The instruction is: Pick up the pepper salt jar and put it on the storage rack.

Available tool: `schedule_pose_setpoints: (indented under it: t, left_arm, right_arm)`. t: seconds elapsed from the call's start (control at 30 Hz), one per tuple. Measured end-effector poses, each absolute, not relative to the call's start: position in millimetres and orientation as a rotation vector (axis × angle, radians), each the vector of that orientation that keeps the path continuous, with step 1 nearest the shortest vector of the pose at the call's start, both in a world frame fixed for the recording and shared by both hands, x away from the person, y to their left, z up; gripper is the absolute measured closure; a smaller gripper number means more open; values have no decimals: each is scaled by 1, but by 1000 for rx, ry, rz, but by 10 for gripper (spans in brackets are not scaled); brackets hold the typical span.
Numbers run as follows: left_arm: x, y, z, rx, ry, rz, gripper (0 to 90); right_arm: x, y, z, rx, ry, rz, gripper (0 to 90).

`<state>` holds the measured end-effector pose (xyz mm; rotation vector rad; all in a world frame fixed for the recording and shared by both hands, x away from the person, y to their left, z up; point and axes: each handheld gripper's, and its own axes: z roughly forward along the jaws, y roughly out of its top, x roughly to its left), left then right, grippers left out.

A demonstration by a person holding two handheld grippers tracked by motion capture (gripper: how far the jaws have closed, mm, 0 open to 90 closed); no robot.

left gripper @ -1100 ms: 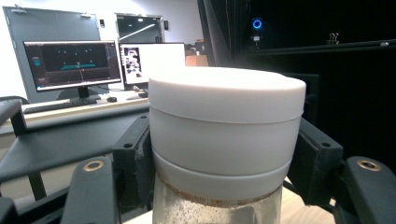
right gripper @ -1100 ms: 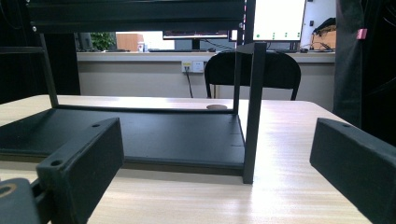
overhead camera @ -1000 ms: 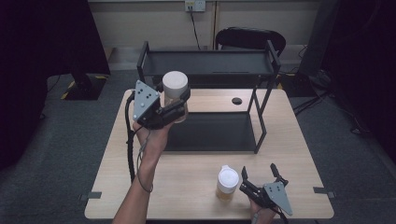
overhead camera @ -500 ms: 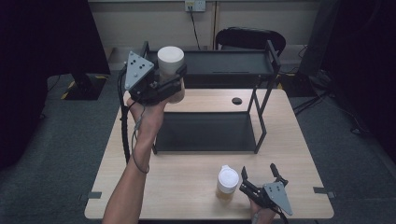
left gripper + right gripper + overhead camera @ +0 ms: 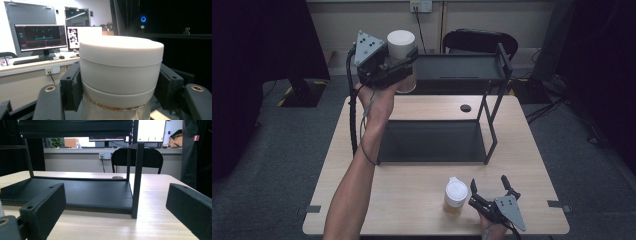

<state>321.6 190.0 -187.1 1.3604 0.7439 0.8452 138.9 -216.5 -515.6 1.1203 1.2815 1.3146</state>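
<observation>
The cylindrical jar with a white screw lid and a pale translucent body (image 5: 401,56) hangs in the air at the left end of the black metal two-tier shelf rack (image 5: 492,107), about level with its upper tray; the left gripper (image 5: 404,62) is clamped on it, black jaws pressed against opposite sides of the lid and collar, as the left gripper view shows with the jar (image 5: 120,75) wedged between the pads (image 5: 72,87). The grip sits high on the jar, so the weight hangs below the pads; a tilt of the wrist could let it slip or swing, and smooth plastic gives little friction. The upper tray has a raised rim; judging by the jar's height beside it, the bottom could catch that rim if it goes in too low, and the knock could jar it loose or tip it.

A second jar with a white lid and amber contents (image 5: 455,196) stands on the light wooden table (image 5: 412,200) near the front edge, just beside the right gripper (image 5: 489,192), which rests low with jaws spread wide and nothing between them; a careless swing of it could topple that jar. The rack's lower tray (image 5: 82,191) lies bare ahead of it.
</observation>
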Motion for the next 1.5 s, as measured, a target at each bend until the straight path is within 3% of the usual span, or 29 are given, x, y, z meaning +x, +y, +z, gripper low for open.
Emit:
schedule_pose_setpoints:
  t: [0.67,1.5]
  left_arm:
    - [377,172,-192,1348,826,897,347]
    - [381,177,-199,1322,839,843,342]
  right_arm:
    - [139,-217,-515,1119,1286,1315,19]
    - [139,-217,-515,1120,1284,1315,19]
